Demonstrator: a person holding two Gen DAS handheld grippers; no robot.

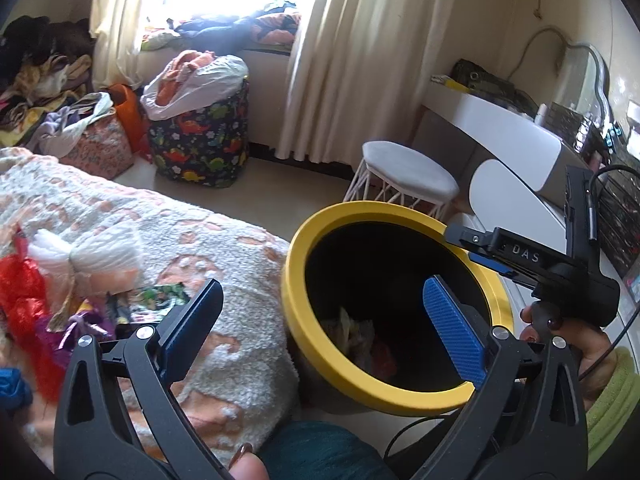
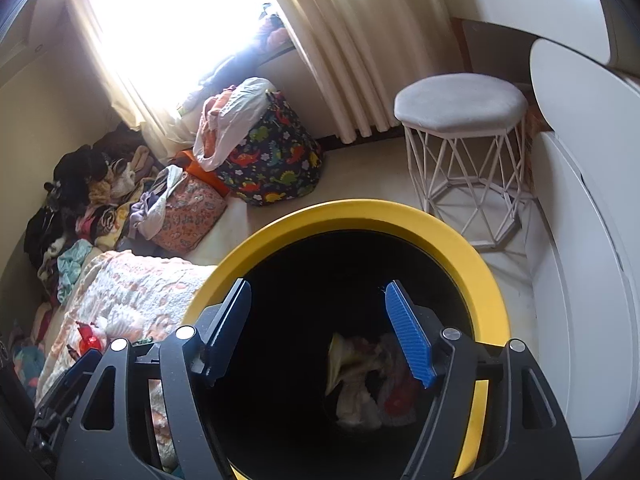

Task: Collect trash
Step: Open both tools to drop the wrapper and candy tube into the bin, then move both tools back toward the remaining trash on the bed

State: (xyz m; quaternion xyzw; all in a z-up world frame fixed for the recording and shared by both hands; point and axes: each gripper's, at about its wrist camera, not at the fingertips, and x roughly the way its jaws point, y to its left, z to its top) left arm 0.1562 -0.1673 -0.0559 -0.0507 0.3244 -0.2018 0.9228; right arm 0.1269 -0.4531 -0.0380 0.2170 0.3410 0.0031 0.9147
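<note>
A black bin with a yellow rim point(image 1: 316, 352) stands on the floor beside the bed, with crumpled trash point(image 1: 356, 340) at its bottom. It fills the right wrist view point(image 2: 486, 280), where the trash point(image 2: 360, 372) shows as paper and wrappers. My left gripper point(image 1: 320, 316) is open and empty, between the bed edge and the bin. My right gripper point(image 2: 320, 328) is open and empty, right over the bin's mouth; it also shows in the left wrist view point(image 1: 480, 248) at the bin's far rim. Red and shiny wrappers point(image 1: 24, 300) lie on the bed at the left.
A fluffy white and peach blanket point(image 1: 192, 240) covers the bed. A white stool point(image 2: 460, 104) and a white dressing table point(image 1: 512, 136) stand right of the bin. A dinosaur-print hamper point(image 1: 200, 140) and heaps of clothes point(image 2: 100, 188) sit by the curtained window.
</note>
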